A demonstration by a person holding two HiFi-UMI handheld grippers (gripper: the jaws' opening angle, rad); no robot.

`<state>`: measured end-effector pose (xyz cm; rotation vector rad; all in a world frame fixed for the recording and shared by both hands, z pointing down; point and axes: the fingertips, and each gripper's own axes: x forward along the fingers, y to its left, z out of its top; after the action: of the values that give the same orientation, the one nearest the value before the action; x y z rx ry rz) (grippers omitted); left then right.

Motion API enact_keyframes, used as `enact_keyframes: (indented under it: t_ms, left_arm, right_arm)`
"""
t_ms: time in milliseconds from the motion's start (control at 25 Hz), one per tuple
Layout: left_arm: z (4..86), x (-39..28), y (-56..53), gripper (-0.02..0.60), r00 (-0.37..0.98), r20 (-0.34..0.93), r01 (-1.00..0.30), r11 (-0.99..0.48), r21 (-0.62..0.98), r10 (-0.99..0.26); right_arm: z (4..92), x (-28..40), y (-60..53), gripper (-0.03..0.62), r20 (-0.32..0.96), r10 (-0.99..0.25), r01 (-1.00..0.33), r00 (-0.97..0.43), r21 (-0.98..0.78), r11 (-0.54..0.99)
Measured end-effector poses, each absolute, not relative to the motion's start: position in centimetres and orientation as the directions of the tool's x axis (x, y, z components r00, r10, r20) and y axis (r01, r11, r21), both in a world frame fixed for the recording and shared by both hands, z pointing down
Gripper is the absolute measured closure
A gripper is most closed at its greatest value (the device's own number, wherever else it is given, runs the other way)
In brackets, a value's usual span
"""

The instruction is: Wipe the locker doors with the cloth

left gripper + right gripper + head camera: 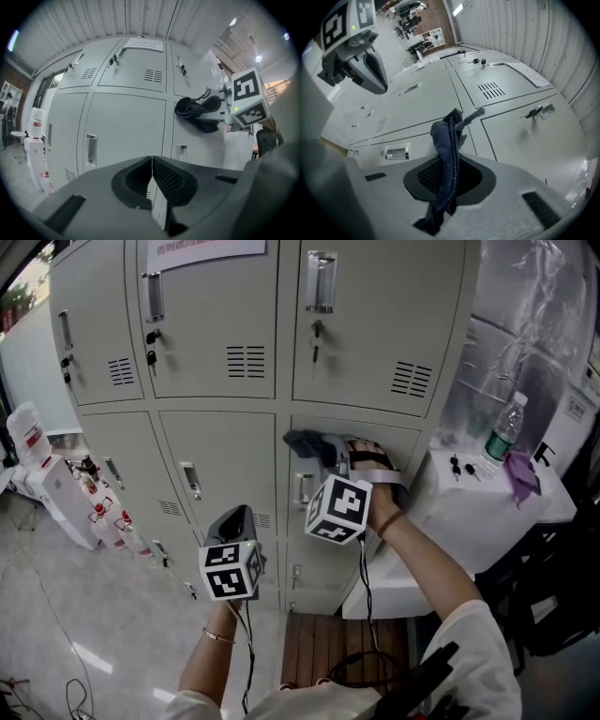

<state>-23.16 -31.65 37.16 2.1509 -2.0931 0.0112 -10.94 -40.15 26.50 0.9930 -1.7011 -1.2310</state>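
The right gripper (447,176) was clamped on the dark blue terry cloth (446,140), holding it against the top of a pale grey metal locker door (323,568). The left gripper (152,180) (holding nothing) had its jaws together.

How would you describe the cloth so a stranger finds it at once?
Find the pale grey lockers, then the right-hand door of the lower row. At that door's upper left corner the right gripper clamps a crumpled dark blue cloth, the only soft, dark thing there.
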Motion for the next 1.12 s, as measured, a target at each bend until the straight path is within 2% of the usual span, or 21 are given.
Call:
enact_keyframes:
  t_ms: [1120]
  left_arm:
    - [44.9, -21.4, -33.3, 0.572, 0.064, 0.217, -0.991, -0.036, 0.132, -0.974]
  right_arm:
    - [36.6, -11.2, -40.5, 0.551, 0.29, -0.867, -0.113, -0.406, 0.925, 0.362]
